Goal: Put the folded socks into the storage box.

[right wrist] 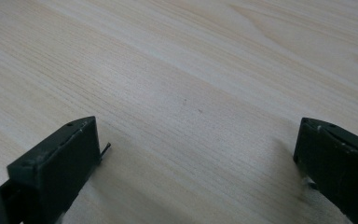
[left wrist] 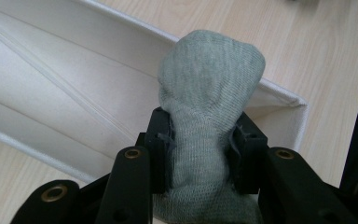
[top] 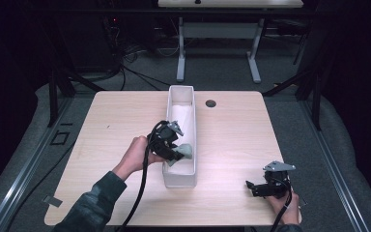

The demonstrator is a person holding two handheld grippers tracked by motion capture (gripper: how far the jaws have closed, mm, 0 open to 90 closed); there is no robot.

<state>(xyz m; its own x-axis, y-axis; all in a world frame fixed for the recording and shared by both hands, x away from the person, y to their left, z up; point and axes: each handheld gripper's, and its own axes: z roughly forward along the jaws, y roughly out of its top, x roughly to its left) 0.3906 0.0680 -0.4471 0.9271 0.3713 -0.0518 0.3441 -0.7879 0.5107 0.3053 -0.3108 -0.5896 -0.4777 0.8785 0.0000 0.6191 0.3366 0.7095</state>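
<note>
A pale grey-green rolled sock (left wrist: 209, 93) is pinched between the jaws of my left gripper (left wrist: 203, 149), which is shut on it. In the high view that gripper (top: 176, 153) holds the sock (top: 185, 152) just over the near part of a long white fabric bin (top: 192, 99), inside its left wall. The bin's white lining (left wrist: 65, 93) lies below the sock in the left gripper view. My right gripper (top: 251, 186) rests low over the table's front right corner, jaws wide apart with only bare wood between them (right wrist: 196, 154).
The light wooden table (top: 236, 135) has a small round cable hole (top: 210, 103) right of the bin. Beyond the table stand a white desk frame (top: 217, 43) and floor cables. Dark floor surrounds the table.
</note>
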